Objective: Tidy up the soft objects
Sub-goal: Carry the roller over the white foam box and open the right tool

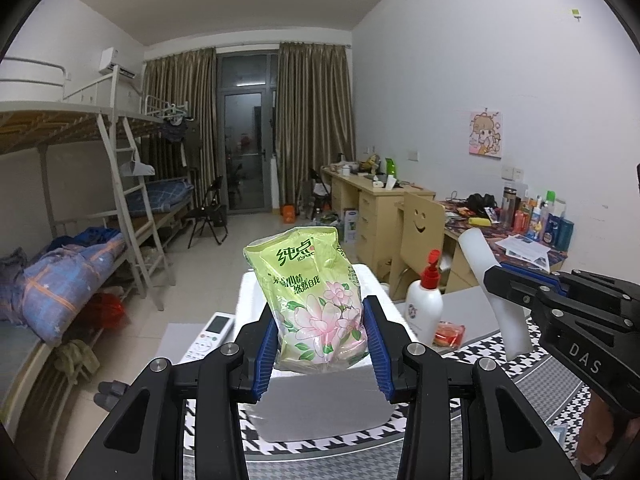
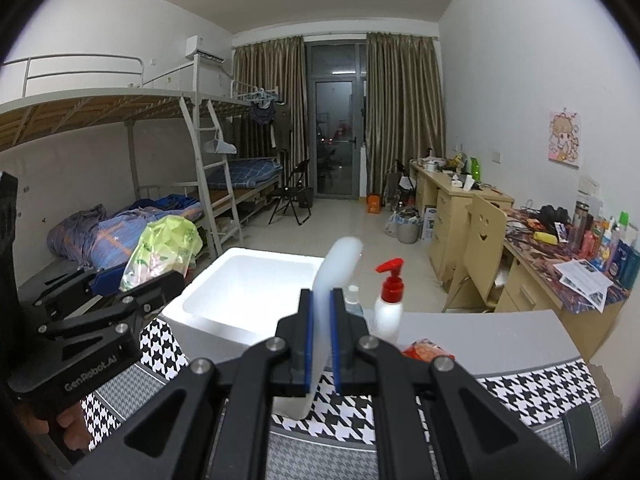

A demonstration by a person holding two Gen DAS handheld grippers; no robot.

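My left gripper (image 1: 320, 312) is shut on a green tissue pack (image 1: 316, 296) printed with pink flowers, held upright above the white foam box (image 1: 320, 404). In the right wrist view the pack (image 2: 164, 248) and left gripper (image 2: 136, 280) hang left of the open foam box (image 2: 216, 332). My right gripper (image 2: 322, 294) is shut on a white foam strip (image 2: 340, 256) that sticks up between the blue pads, just right of the box. The left wrist view shows that strip (image 1: 478, 256) and the right gripper (image 1: 496, 280) at the right.
A white lotion bottle with a red pump (image 2: 390, 312) and a red packet (image 2: 428, 350) sit on the table behind the right gripper. A remote control (image 1: 212, 332) lies left of the box. A houndstooth cloth (image 1: 520, 384) covers the near table. Bunk beds stand left, desks right.
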